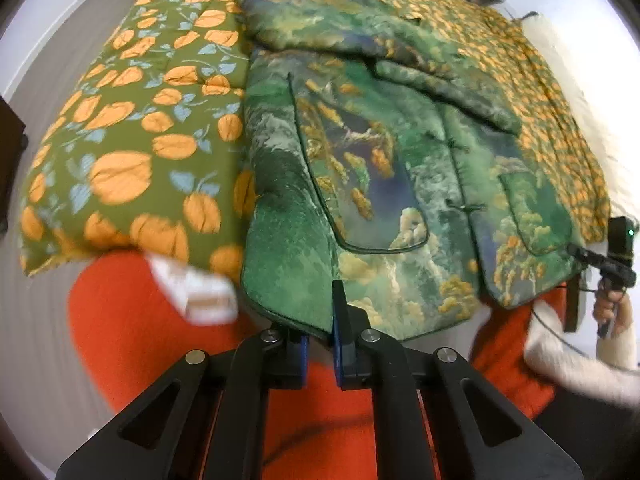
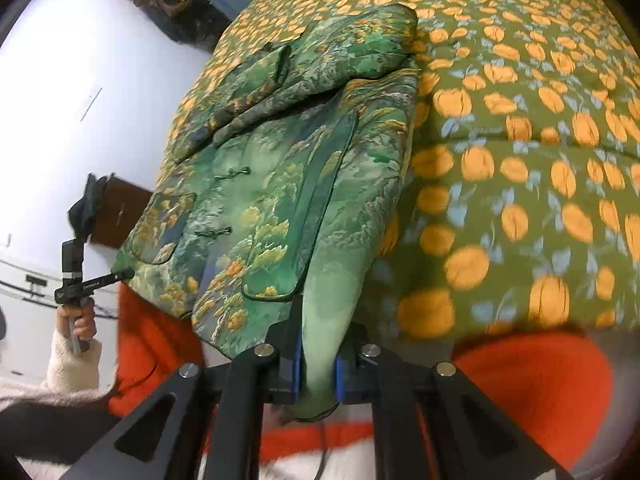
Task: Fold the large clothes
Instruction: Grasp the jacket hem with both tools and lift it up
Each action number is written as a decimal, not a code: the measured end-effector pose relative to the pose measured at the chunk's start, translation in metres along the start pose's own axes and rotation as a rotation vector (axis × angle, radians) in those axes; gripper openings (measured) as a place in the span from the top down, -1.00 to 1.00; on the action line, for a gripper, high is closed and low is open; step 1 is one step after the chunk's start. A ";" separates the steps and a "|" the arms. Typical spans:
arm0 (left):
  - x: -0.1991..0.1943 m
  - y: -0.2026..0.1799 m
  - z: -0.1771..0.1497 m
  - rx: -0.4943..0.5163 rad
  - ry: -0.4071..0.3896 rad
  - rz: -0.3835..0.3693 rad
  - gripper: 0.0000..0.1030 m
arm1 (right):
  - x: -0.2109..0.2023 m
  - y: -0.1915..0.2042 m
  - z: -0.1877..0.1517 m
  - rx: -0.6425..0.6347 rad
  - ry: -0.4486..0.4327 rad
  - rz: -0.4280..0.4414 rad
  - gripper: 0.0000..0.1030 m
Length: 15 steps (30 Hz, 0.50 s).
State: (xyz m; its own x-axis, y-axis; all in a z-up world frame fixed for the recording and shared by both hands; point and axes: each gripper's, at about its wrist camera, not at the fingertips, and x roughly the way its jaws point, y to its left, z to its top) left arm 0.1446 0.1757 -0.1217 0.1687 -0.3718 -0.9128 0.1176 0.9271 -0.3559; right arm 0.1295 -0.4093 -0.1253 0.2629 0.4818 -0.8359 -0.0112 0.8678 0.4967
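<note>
A green padded jacket (image 1: 400,184) with a landscape print lies flat on the bed, its sleeves folded across the chest. In the left wrist view my left gripper (image 1: 320,334) is shut on the near hem, which runs between the blue pads. The right gripper (image 1: 576,252) shows small at the jacket's right corner, held by a hand (image 1: 612,308). In the right wrist view the jacket (image 2: 272,184) hangs over the bed's edge. My right gripper (image 2: 318,364) is shut on a bunched fold of its green hem. There the left gripper (image 2: 128,274) touches the pocket corner.
The bed carries an olive quilt (image 1: 132,140) (image 2: 520,160) printed with orange fruit. A person's orange garment (image 1: 132,344) and white fuzzy sleeve (image 1: 580,360) fill the near foreground. A blurred white object (image 1: 196,292) lies at the quilt's edge. A dark cabinet (image 2: 120,216) stands by the wall.
</note>
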 end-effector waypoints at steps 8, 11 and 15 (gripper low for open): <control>-0.083 0.012 0.000 -0.028 -0.068 -0.070 0.88 | -0.060 0.022 -0.013 0.040 -0.031 0.160 0.78; -0.100 0.012 0.052 -0.024 -0.191 -0.108 0.88 | -0.069 0.028 0.043 0.012 -0.151 0.193 0.78; -0.092 0.016 0.145 -0.047 -0.329 -0.128 0.88 | -0.049 0.020 0.135 0.013 -0.282 0.197 0.78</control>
State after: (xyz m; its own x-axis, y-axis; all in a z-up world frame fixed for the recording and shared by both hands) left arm 0.2731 0.2179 -0.0141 0.4630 -0.4730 -0.7496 0.1139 0.8704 -0.4789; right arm 0.2469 -0.4316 -0.0431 0.5135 0.5856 -0.6272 -0.0765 0.7592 0.6463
